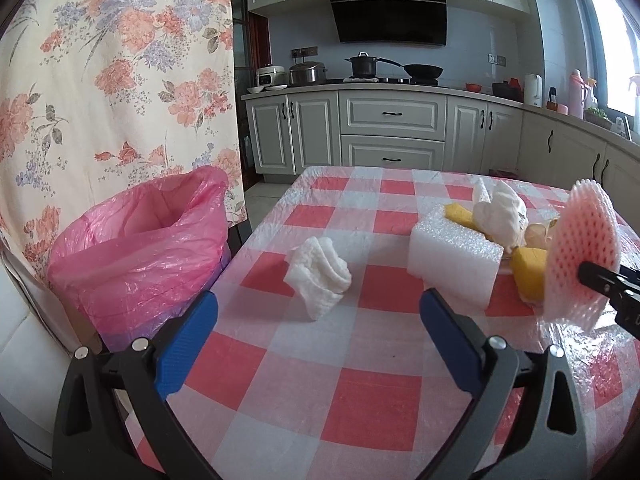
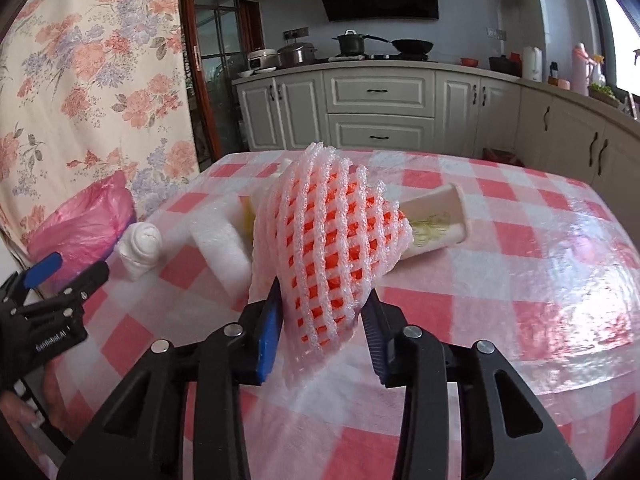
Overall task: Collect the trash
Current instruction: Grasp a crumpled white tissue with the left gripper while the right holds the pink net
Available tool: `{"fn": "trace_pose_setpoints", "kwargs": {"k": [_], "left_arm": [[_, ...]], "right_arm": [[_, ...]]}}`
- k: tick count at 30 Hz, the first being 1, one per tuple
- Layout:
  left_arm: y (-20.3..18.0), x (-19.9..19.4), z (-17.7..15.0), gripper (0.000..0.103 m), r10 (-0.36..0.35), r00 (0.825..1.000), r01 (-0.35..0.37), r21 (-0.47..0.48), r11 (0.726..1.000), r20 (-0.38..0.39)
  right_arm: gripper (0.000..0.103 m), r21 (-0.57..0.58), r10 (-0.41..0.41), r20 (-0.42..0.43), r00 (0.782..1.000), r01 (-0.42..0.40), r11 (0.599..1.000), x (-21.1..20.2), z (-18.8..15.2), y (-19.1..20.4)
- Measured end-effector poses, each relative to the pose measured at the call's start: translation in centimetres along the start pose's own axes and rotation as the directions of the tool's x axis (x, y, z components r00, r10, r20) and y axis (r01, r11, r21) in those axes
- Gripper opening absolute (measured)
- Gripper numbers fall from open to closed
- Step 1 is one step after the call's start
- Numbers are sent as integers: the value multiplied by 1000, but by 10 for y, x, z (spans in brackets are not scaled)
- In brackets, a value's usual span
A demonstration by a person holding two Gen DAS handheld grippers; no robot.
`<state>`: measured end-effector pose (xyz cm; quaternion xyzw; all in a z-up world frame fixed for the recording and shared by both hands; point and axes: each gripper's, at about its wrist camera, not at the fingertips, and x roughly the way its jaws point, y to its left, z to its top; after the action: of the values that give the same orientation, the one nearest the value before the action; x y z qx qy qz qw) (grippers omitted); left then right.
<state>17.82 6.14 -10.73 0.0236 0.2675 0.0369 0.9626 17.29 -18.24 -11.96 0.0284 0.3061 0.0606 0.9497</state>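
Your right tongs [image 2: 324,320] are clamped on the pink foam fruit net [image 2: 320,248], both blue pads pressed into its lower end, and the net stands up from them above the checked desk [image 2: 500,280]. In the left wrist view the same net [image 1: 584,248] shows at the right edge, gripped low by a black finger.

Your left tongs [image 1: 320,328] are wide apart with nothing between them, poised over the near part of the desk [image 1: 360,380]. In the right wrist view they [image 2: 66,270] sit at the left edge, near the desk's corner.

The rest of the trash lies on the desk. A folded white foam sheet [image 1: 318,274] stands just ahead of your left tongs. Farther right is a white foam block [image 1: 452,252], with yellow sponge pieces [image 1: 528,272] and a crumpled white wad [image 1: 500,216] touching or just behind it. A white carton [image 2: 436,220] lies on its side behind the net in the right wrist view.

The bin lined with a pink bag [image 1: 140,248] stands beside the desk's left edge, its mouth open, in front of a floral curtain [image 1: 120,60].
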Motion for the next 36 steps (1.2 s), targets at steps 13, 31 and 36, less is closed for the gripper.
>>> {"fn": "trace_pose_setpoints", "kwargs": {"k": [13,31,36], "left_arm": [[-56,10,10,98,-100,995,101,46,994,-27],[-157,29,23,62,-262,962,271,140,952,-82],[-168,47,20,42,-235,960,257,154,954,-151]], "right_arm": [[33,100,-51,58,997,45,994,-27,-10,-54],[33,123,-73,68,995,65,990,-40,-20,-73],[33,125,-65,70,995,56,991,-40,-19,-73]]}}
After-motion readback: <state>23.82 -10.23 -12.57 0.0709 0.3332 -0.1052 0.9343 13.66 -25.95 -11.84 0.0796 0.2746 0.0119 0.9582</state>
